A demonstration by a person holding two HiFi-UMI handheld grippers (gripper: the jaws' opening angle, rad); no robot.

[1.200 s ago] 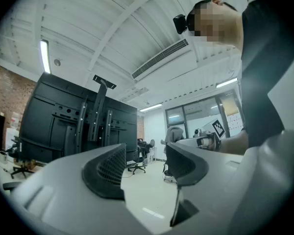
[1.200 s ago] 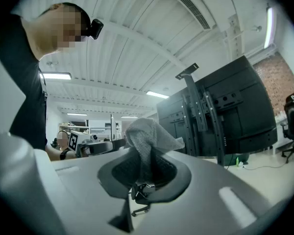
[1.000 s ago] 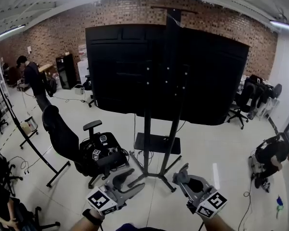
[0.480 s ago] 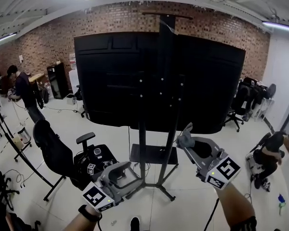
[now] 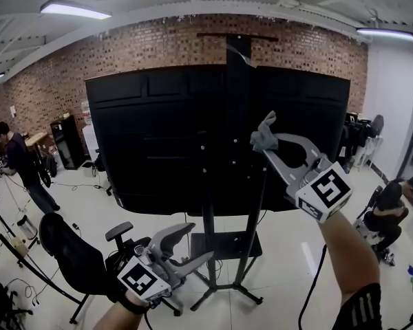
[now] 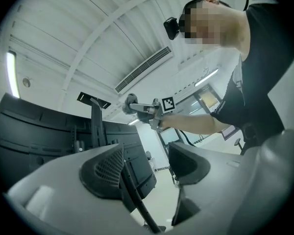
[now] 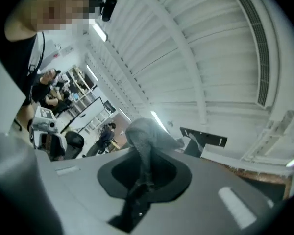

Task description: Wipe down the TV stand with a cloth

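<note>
The black TV (image 5: 158, 143) shows its back on a dark stand post (image 5: 237, 115) with a floor base (image 5: 224, 293). My right gripper (image 5: 267, 130) is raised against the post, shut on a small grey cloth (image 5: 263, 138). In the right gripper view the cloth (image 7: 146, 138) bunches out between the shut jaws, with the post's top bracket (image 7: 204, 137) just beyond. My left gripper (image 5: 187, 246) hangs low in front of the stand, open and holding nothing. The left gripper view looks past its open jaws (image 6: 147, 168) up at the post (image 6: 96, 126) and the cloth (image 6: 129, 105).
A black office chair (image 5: 72, 256) stands at lower left beside the stand. A small shelf (image 5: 224, 245) sits low on the stand. One person (image 5: 17, 163) stands far left, another (image 5: 391, 208) crouches at right near more chairs (image 5: 361, 133). A cable (image 5: 315, 287) hangs below my right arm.
My right gripper has risen from near the floor to the upper part of the stand post, with the cloth in it. The left gripper stayed low. The head view tilted upward.
</note>
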